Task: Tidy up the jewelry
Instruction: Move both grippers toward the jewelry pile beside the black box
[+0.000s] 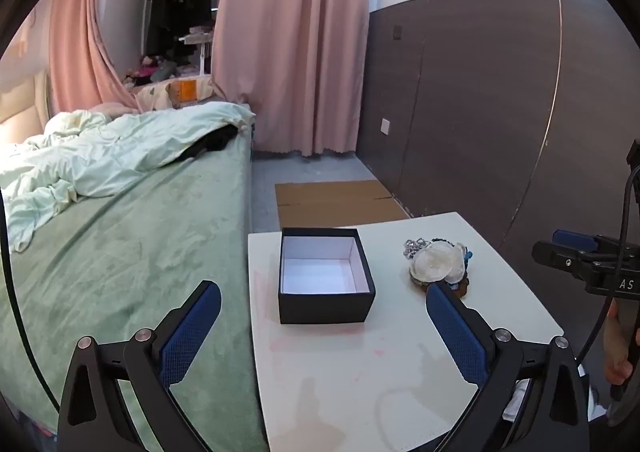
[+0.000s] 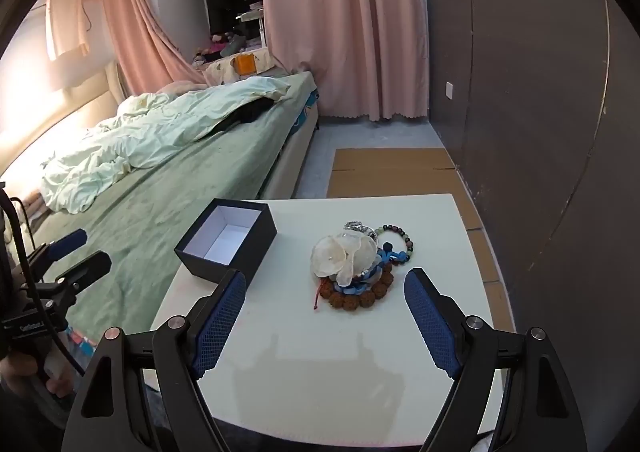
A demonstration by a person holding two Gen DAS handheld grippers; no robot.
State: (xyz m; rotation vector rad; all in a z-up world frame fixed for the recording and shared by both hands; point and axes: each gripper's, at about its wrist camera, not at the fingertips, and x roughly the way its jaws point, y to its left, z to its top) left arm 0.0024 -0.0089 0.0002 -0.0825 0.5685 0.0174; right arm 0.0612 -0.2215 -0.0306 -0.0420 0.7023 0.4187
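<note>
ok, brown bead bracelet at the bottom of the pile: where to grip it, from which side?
Take the brown bead bracelet at its near arc with the right gripper, which is open. Come from the table's near edge. That arc sticks out bare, while the white flower piece and blue beads cover the rest.

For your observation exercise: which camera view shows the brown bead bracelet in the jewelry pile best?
The right wrist view: the brown bead bracelet curves in the open at the pile's near edge. In the left wrist view, only a sliver shows, behind a blue finger pad and under the white flower.
</note>
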